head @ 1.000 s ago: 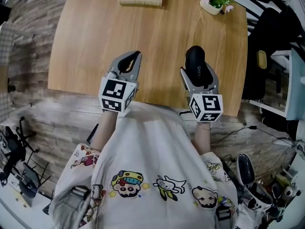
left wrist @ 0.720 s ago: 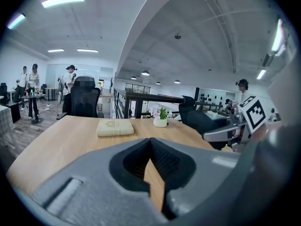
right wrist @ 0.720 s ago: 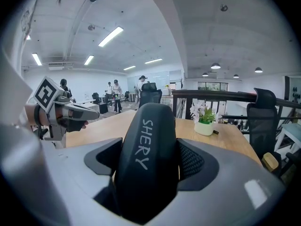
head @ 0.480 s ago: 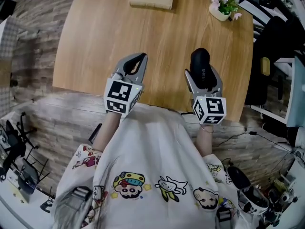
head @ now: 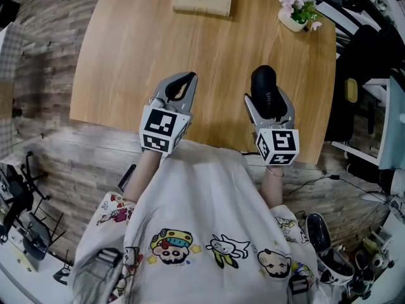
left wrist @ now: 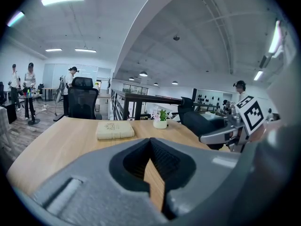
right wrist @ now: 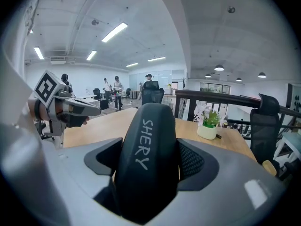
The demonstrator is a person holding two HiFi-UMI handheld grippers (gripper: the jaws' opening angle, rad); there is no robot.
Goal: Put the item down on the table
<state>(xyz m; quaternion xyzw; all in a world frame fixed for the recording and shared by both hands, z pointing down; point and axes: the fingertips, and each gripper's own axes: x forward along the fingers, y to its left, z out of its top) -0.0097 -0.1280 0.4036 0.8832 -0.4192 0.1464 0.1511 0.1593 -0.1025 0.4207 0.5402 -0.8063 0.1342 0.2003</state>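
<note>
Both grippers are sitting slightly further right than a second ago. Left gripper (head: 185,80) is hovering over the bench (head: 126,56), jaws pressed together on nothing. Right gripper (head: 268,103) is pinching the black case (head: 262,81) above the bench's near edge. Risk: releasing from height may be sending the rounded case rolling off that edge. Its lower end is hiding between the jaws, and its clearance is proving unreadable.

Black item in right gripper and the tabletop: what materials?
Black item: smooth matte shell, white printed lettering; probably hard plastic or leatherette, unclear which. Tabletop: light wood grain, even low sheen; likely laminate or veneer.
</note>
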